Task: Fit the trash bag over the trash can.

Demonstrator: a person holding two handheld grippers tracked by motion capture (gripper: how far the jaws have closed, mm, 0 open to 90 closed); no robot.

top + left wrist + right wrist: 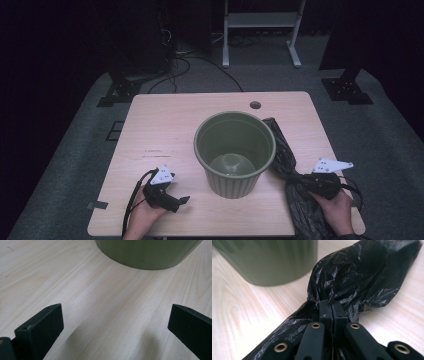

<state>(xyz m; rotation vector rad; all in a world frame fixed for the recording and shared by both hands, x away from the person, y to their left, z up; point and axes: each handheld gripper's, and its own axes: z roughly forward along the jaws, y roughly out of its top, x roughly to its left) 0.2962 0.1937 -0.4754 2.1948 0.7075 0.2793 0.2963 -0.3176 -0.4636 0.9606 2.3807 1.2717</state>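
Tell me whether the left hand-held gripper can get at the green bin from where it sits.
Probably yes. The left hand-held gripper stands open, low over the table, with bare wood between it and the green bin. The black bag lies on the bin's far side, clamped in the right hand-held gripper.

My right gripper [332, 305] pinched tight on black bag [362, 280], jaws together, crinkled plastic bunched at tips. Bag lies on wood table [249, 315], fanning out past jaws. Green bin [269, 260] upper left, just beside bag, blurred.
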